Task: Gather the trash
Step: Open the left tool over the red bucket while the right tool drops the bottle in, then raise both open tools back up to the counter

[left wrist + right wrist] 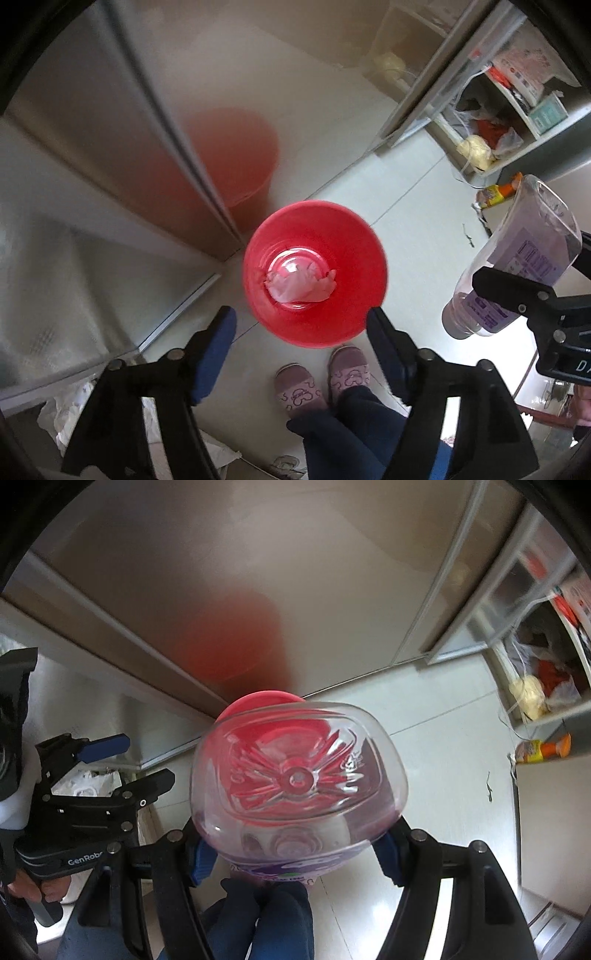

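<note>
A red bin (258,240) stands on the pale tiled floor, seen from straight above, with a crumpled pale wad (299,284) at its bottom. My left gripper (301,314) hangs over the bin's near rim, open, with nothing between its blue pads. To the right, my right gripper (535,258) is shut on a clear plastic bottle (535,229) with a purple label. In the right wrist view the bottle (295,768) fills the centre, base outward, gripped by both pads of the right gripper (295,853). The bin (258,701) shows behind it. The left gripper (136,762) is at the left.
Steel cabinet fronts (110,147) rise behind the bin and reflect its red. A shelf unit (491,122) with bags stands at the right, an orange-capped bottle (495,194) on the floor beside it. The person's slippers (295,391) are close below the bin. Crumpled white plastic (70,410) lies lower left.
</note>
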`<act>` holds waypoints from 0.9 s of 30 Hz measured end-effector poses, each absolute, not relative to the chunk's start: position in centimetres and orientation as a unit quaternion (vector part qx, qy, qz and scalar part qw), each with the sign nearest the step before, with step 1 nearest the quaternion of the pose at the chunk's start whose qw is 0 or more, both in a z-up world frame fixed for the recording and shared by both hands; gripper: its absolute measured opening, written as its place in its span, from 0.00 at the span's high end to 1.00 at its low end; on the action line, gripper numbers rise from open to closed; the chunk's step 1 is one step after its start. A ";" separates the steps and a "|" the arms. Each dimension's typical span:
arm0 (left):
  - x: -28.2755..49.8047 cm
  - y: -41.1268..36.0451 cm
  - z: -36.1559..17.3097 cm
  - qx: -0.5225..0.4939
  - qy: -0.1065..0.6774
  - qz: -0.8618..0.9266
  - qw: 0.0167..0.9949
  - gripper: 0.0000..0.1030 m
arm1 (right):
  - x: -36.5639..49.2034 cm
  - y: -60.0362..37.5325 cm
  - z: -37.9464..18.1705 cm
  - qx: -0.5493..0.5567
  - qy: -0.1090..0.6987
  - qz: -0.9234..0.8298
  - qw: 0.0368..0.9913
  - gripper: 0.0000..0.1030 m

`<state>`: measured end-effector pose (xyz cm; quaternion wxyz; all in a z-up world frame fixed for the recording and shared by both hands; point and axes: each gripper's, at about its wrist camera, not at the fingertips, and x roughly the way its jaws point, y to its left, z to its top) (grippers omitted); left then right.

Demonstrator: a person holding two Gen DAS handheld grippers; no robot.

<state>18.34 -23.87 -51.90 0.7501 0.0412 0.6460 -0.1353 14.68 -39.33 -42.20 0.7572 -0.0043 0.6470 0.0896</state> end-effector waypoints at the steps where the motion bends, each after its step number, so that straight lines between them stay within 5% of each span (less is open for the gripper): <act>1: 18.2 -23.4 -52.1 0.040 0.646 -0.127 0.752 0.25 | 14.8 -39.0 -42.6 -0.006 0.650 0.096 0.754 0.34; 14: 16.3 -19.6 -52.5 0.008 0.649 -0.075 0.757 0.25 | 15.4 -36.1 -44.5 -0.066 0.653 0.135 0.742 0.34; 17: 16.2 -19.5 -51.9 0.005 0.649 -0.071 0.758 0.25 | 15.3 -35.8 -44.2 -0.070 0.651 0.136 0.744 0.18; 27: 14.9 -19.5 -46.1 0.013 0.629 -0.058 0.775 0.24 | 14.3 -35.5 -39.4 -0.098 0.621 0.129 0.767 0.09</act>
